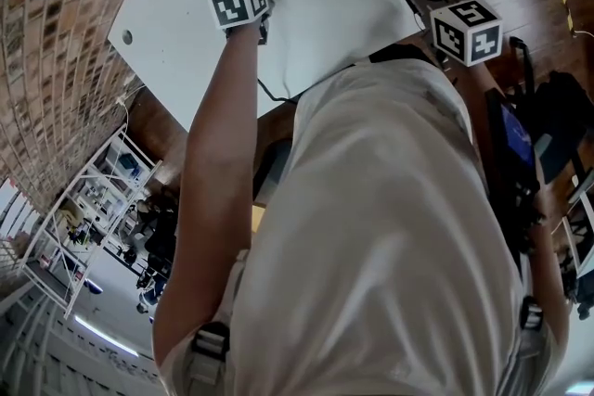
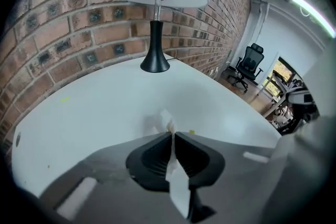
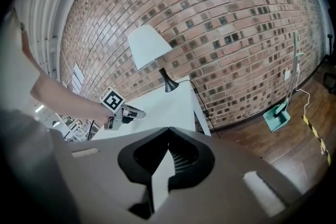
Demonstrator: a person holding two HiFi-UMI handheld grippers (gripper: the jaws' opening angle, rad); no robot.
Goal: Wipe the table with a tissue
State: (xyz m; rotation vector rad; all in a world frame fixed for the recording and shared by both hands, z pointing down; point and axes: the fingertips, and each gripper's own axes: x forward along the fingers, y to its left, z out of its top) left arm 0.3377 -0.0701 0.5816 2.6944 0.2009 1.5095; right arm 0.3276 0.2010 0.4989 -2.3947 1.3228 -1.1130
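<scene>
My left tongs (image 2: pixel 172 136) clamp a tissue (image 2: pixel 166 119) on the table (image 2: pixel 94 107).
My right tongs (image 3: pixel 169 132) sit closed, empty, at 3 o'clock; wiping seems barely begun.

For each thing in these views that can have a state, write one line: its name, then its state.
left gripper: shut on the tissue, low over the table.
tissue: pinched between the jaws, crumpled tip poking out at the table top.
right gripper: shut, nothing showing past its tips, held away from the table.
lamp: upright on the table by the brick wall.
</scene>
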